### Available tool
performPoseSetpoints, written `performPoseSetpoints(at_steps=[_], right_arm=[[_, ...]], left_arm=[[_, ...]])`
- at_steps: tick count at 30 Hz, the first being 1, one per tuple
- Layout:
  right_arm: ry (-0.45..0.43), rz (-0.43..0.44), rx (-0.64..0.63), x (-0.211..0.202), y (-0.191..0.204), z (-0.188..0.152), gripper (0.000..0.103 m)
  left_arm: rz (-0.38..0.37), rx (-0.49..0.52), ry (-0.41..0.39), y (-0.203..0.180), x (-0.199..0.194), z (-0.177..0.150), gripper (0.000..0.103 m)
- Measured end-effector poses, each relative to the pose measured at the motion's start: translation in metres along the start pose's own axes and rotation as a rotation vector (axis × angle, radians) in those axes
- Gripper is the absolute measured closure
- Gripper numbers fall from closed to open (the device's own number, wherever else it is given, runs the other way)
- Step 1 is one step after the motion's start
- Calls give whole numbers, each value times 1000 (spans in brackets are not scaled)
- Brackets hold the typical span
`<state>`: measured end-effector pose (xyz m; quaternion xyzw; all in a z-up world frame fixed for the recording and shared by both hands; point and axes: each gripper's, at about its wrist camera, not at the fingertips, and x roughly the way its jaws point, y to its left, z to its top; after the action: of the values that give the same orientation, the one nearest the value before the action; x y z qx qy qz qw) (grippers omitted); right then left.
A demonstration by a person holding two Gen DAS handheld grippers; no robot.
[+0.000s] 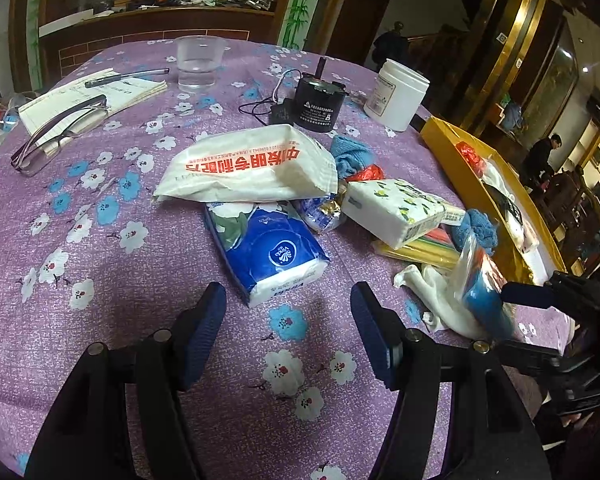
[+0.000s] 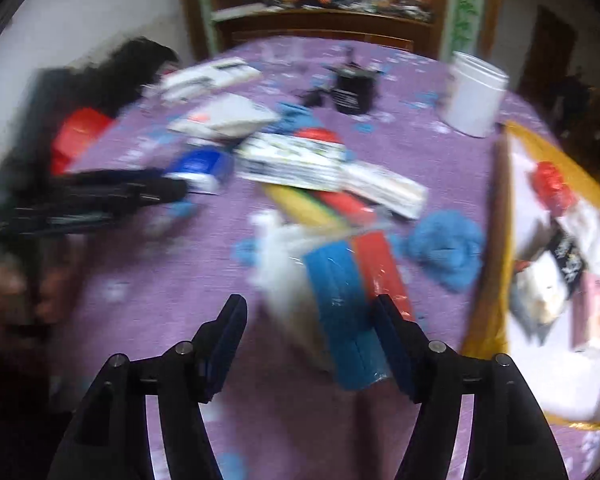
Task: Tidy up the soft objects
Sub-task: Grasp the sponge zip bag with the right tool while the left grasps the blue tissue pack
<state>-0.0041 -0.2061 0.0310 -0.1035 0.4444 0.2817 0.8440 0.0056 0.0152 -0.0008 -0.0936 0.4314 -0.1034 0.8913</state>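
The right tongs (image 2: 308, 344) stand apart around a clear plastic pack of blue and red sponges (image 2: 352, 300), only one pad touching; they should centre and squeeze before lifting toward the gold-rimmed box (image 2: 496, 200). The left tongs (image 1: 288, 320) hover wide and empty above the purple flowered table (image 1: 100, 280).

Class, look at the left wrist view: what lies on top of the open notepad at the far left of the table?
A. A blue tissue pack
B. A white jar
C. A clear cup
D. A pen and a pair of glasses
D: a pen and a pair of glasses rest on the notepad; the other things sit elsewhere on the table.
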Motion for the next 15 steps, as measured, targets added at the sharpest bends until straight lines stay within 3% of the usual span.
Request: performPoseSetpoints(at_steps=[2, 5, 11, 12, 13, 15], right_arm=[[-9, 24, -17, -5, 1, 2, 37], [-12, -113, -87, -1, -1, 5, 37], [67, -116, -164, 20, 0, 1, 37], [66, -141, -168, 22, 0, -1, 40], [70, -143, -158, 23, -2, -3, 55], [78, -90, -93, 25, -10, -5, 56]], left_arm=[[-3, -4, 1, 1, 0, 0, 39], [-7, -11, 1, 2, -1, 1, 39], [-9, -4, 1, 1, -1, 1, 39], [-10, -4, 0, 1, -1, 0, 39], [-12, -5, -1, 1, -1, 0, 39], [-14, -11, -1, 2, -1, 1, 39]])
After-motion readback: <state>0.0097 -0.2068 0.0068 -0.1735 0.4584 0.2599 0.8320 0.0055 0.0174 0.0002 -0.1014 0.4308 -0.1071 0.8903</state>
